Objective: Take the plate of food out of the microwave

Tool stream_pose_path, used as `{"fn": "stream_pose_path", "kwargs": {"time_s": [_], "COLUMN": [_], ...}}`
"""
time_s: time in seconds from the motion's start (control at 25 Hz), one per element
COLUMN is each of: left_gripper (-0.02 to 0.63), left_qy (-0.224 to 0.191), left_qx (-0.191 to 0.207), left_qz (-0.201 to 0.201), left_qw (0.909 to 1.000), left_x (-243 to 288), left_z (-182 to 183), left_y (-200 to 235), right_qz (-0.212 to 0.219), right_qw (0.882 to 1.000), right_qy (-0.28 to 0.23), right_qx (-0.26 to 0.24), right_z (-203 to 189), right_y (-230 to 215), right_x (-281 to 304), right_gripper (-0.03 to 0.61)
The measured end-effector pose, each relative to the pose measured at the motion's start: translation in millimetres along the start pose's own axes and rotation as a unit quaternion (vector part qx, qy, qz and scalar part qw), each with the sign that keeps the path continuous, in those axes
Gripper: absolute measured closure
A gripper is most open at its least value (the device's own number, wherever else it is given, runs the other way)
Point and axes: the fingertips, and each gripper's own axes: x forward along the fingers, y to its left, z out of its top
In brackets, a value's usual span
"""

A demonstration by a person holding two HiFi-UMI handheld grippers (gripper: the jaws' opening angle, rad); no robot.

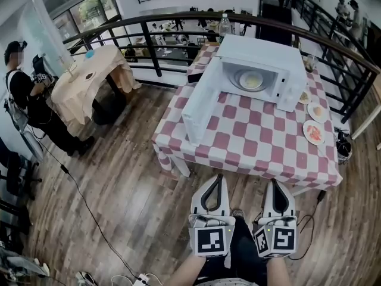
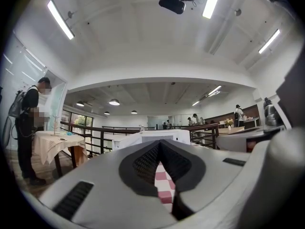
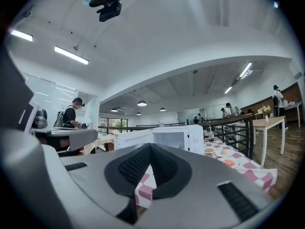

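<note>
The white microwave (image 1: pixel 256 70) stands on the red-and-white checked table (image 1: pixel 250 142) with its door (image 1: pixel 199 109) swung wide open to the left. Inside it sits a pale plate of food (image 1: pixel 250 80). My left gripper (image 1: pixel 215 179) and right gripper (image 1: pixel 277 183) hang side by side short of the table's near edge, well away from the oven. Both are shut with nothing between their fingers. The left gripper view shows its jaw tips (image 2: pixel 159 142) meeting in front of the microwave (image 2: pixel 157 136). The right gripper (image 3: pixel 150 146) likewise points at the microwave (image 3: pixel 167 138).
Other plates of food (image 1: pixel 314 131) lie on the table right of the oven, also seen in the right gripper view (image 3: pixel 224 152). A black railing (image 1: pixel 149 46) runs behind the table. A second clothed table (image 1: pixel 89 76) and a person (image 1: pixel 24 94) stand at the left. Cables (image 1: pixel 89 213) lie on the wooden floor.
</note>
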Motion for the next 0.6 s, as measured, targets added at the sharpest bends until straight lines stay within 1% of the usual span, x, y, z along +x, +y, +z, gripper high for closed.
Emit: {"fn": "stream_pose_path", "kwargs": {"time_s": [0.28,0.6], "left_gripper": [0.58,0.58], "left_qy": [0.0,-0.005], "left_qx": [0.002,-0.002], "left_qz": [0.007,0.022], "left_qw": [1.0,0.9997], "left_x": [69.1,144.7], "left_z": [3.9,13.1], "left_y": [-0.2,-2.4], "right_qz": [0.019,0.041], "right_qw": [1.0,0.999], "right_qy": [0.004,0.01], "right_qx": [-0.006,0.002], "right_z": [5.1,7.4], "right_y": [-25.8,-60.3], "right_x": [64.4,133.9], "right_gripper": [0.557,0.558]}}
